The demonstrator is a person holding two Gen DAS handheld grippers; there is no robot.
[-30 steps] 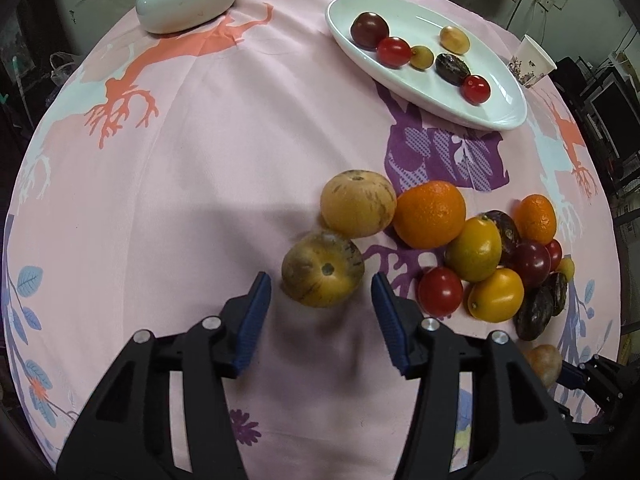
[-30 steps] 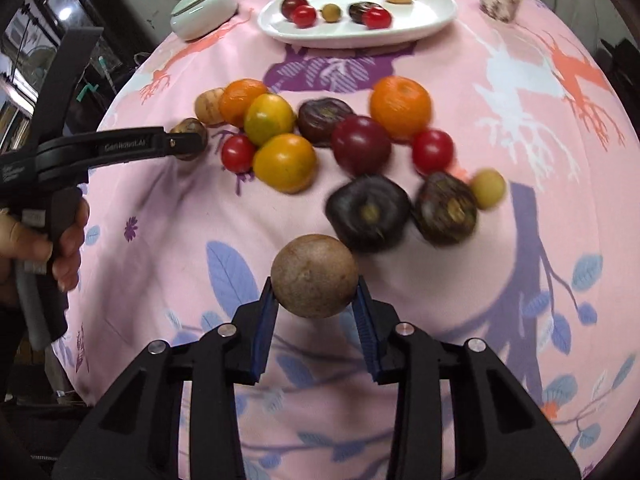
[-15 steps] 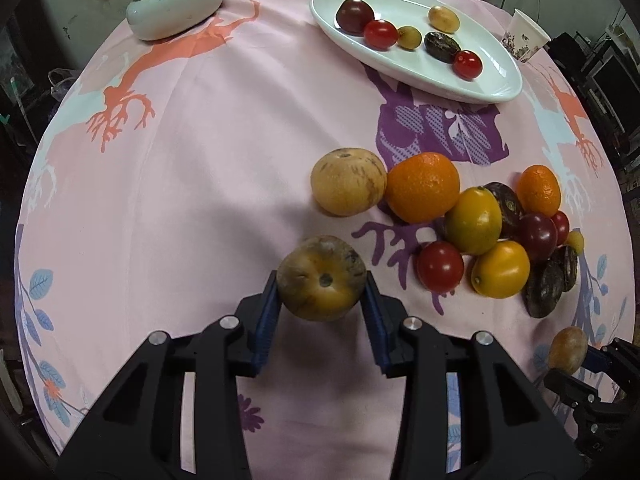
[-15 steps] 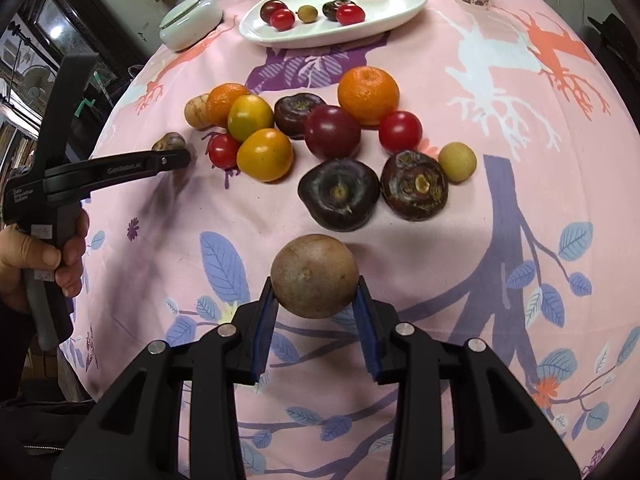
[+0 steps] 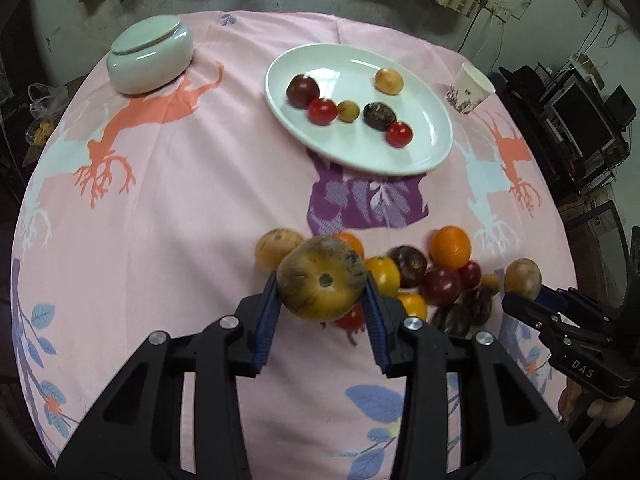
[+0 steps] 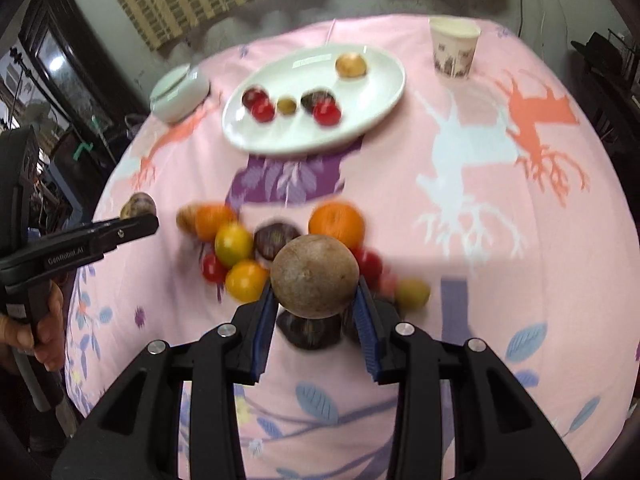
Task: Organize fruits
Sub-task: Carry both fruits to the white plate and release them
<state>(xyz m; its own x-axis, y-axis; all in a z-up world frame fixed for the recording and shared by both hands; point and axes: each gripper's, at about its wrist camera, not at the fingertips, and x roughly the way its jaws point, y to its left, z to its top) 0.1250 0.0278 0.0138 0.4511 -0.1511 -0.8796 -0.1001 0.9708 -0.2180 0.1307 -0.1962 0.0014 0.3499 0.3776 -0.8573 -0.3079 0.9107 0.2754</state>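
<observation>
White oval plate at the far side holds six small fruits. Loose fruit pile lies mid-cloth. Left gripper pinches a mottled yellow-brown fruit; right gripper pinches a round brown fruit, both aloft. Step judged: carry. Next: reach plate, release onto bare space.

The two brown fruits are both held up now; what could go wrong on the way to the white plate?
1. Each round fruit is pinched only at its sides: the left hand-held gripper holds a mottled brown fruit, the right hand-held gripper a smooth brown fruit. Either might slip and roll into the loose fruit pile.
2. The white plate already carries six small fruits; setting a big one down could knock them.
3. Both grippers heading to one plate may collide.
</observation>
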